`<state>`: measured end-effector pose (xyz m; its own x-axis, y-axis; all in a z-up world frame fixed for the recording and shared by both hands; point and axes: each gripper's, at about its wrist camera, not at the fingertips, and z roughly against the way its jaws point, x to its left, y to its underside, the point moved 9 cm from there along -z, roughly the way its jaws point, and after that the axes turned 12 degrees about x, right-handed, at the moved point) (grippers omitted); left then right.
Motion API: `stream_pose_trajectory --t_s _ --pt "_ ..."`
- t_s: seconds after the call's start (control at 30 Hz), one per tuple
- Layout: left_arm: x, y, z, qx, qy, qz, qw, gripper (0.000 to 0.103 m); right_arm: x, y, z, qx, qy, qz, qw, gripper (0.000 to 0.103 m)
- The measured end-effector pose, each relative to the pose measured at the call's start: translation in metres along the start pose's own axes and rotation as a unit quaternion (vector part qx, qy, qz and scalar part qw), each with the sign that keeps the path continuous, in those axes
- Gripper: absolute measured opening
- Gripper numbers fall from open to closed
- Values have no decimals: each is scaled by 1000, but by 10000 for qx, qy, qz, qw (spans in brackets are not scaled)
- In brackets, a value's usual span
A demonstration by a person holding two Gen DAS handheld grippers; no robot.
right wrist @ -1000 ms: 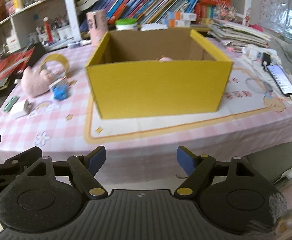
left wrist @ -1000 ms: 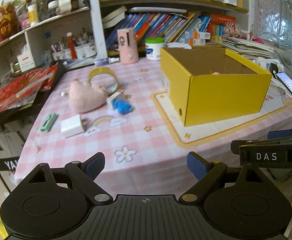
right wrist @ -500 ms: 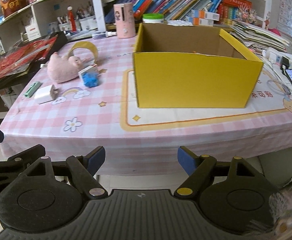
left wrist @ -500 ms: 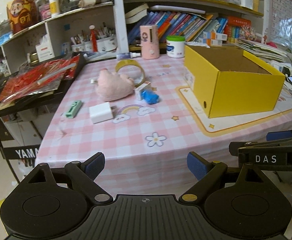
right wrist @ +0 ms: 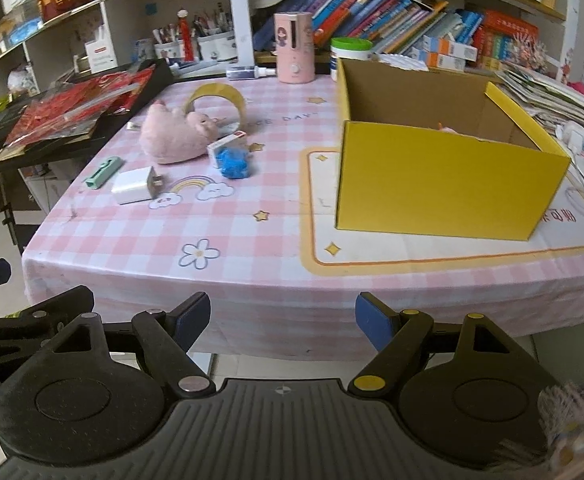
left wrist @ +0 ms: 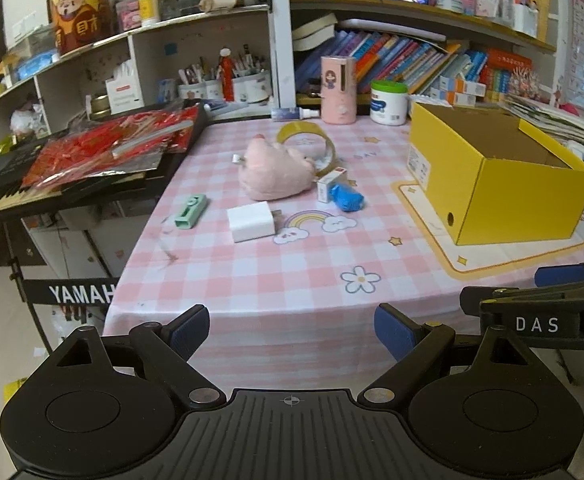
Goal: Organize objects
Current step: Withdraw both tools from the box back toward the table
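Both grippers, left (left wrist: 292, 326) and right (right wrist: 283, 318), have drawn back from the table (right wrist: 252, 240), fingers spread and empty. Pink plush toy (left wrist: 276, 176) and white charger (left wrist: 251, 224) lie outside the yellow cardboard box (right wrist: 443, 192); sorting remains.

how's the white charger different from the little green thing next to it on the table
The white charger is a blocky cube shape, while the green item is slim and elongated. The charger is plain white with metal prongs sticking out of one side; the green item is mint with a paler slot-like detail on top. The charger sits nearer the rainbow print, the green item nearer the table's edge. Both are small, lie flat on the checked cloth and are ungripped.
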<state>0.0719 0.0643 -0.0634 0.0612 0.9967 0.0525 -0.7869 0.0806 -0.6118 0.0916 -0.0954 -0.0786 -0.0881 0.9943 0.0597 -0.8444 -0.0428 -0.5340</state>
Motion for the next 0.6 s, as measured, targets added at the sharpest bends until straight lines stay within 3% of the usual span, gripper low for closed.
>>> stream_pose_trajectory --t_s 0.6 --pt "19 -27 -28 50 -251 330 9991 92 17 -39 -31 40 -194 343 9992 79"
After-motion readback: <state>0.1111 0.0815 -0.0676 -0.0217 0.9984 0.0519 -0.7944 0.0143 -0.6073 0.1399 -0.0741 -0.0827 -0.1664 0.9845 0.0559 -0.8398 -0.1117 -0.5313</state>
